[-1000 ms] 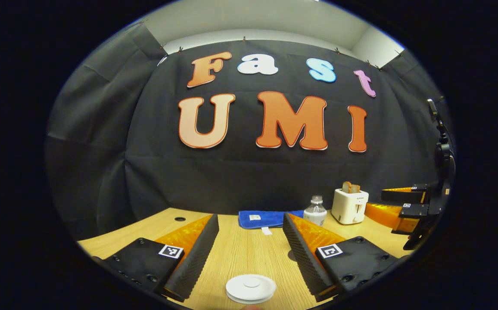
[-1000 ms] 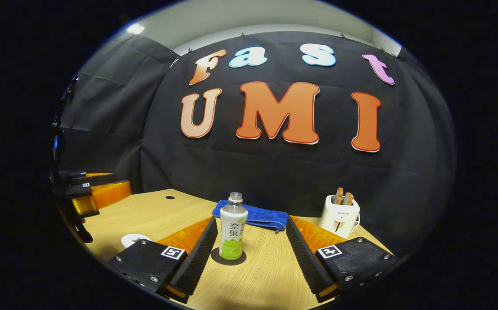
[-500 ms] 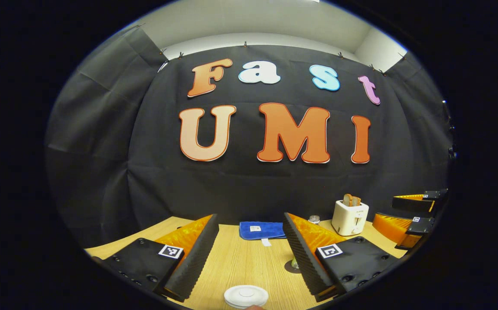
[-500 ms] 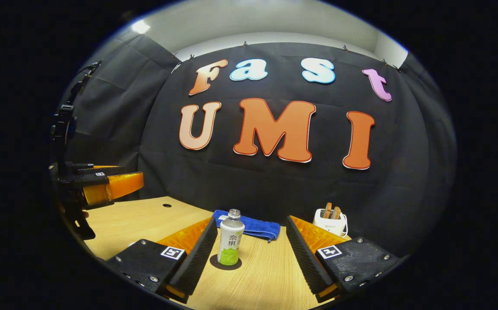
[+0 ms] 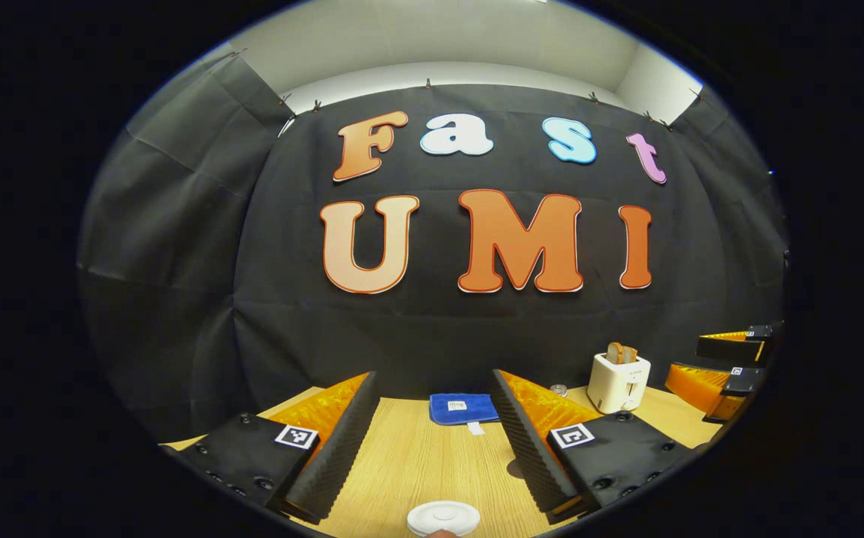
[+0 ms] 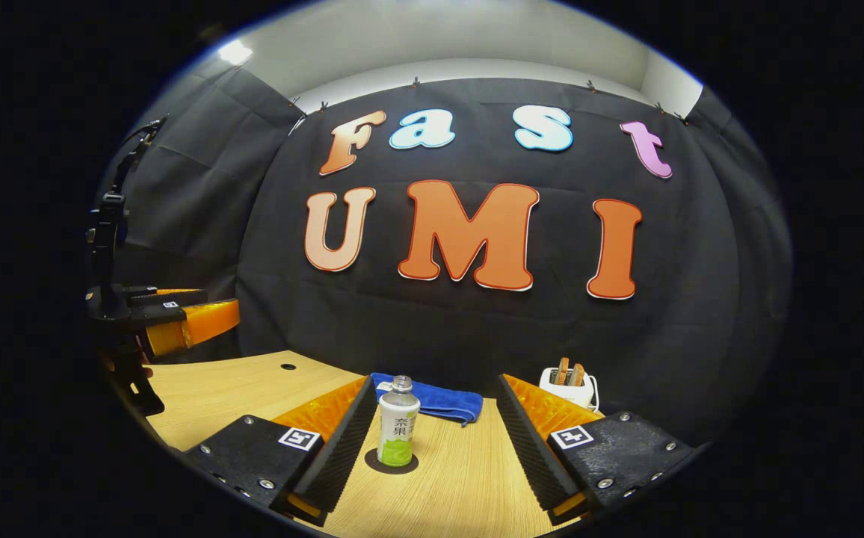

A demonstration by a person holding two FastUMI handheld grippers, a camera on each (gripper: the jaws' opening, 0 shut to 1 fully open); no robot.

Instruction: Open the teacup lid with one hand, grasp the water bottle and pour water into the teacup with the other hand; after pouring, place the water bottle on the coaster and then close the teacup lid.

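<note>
Wooden table (image 6: 469,478) bears the water bottle (image 6: 397,423) upright on its coaster (image 6: 392,462), teacup lid (image 5: 443,518) seated, left gripper (image 5: 432,441) and right gripper (image 6: 432,441) both spread wide, apparently finished.

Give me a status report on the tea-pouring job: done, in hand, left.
Done, by the look of it: the water bottle stands upright on the dark coaster, and the white teacup lid lies flat, apparently on the cup, though the cup itself is hidden. In hand: nothing; the left gripper and right gripper are both open and empty. Left: apparently nothing.
</note>
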